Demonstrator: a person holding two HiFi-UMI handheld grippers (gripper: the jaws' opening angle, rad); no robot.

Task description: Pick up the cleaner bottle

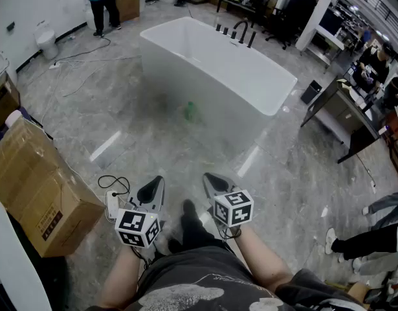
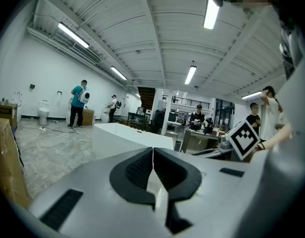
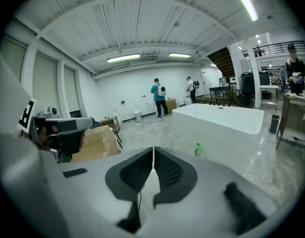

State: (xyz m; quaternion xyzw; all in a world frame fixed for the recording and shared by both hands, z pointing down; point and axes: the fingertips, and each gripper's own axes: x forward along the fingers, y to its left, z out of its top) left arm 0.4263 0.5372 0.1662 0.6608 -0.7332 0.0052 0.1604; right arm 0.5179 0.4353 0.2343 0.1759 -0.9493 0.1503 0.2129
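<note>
The cleaner bottle (image 1: 191,111), small and green, stands on the grey floor against the near wall of the white bathtub (image 1: 186,50). It shows again as the green bottle (image 3: 197,149) in the right gripper view, far ahead of the jaws. My left gripper (image 1: 153,188) and my right gripper (image 1: 214,183) are held low near my body, well short of the bottle. Both are shut with nothing between their jaws. In the left gripper view the left gripper (image 2: 153,151) points past the bathtub (image 2: 127,135); no bottle shows there.
A large cardboard box (image 1: 37,186) stands at my left. A black cable and a white power strip (image 1: 112,204) lie on the floor by my left gripper. A dark desk (image 1: 344,118) is at the right. A person in teal (image 1: 101,2) stands far back; a toilet (image 1: 46,43) is by the wall.
</note>
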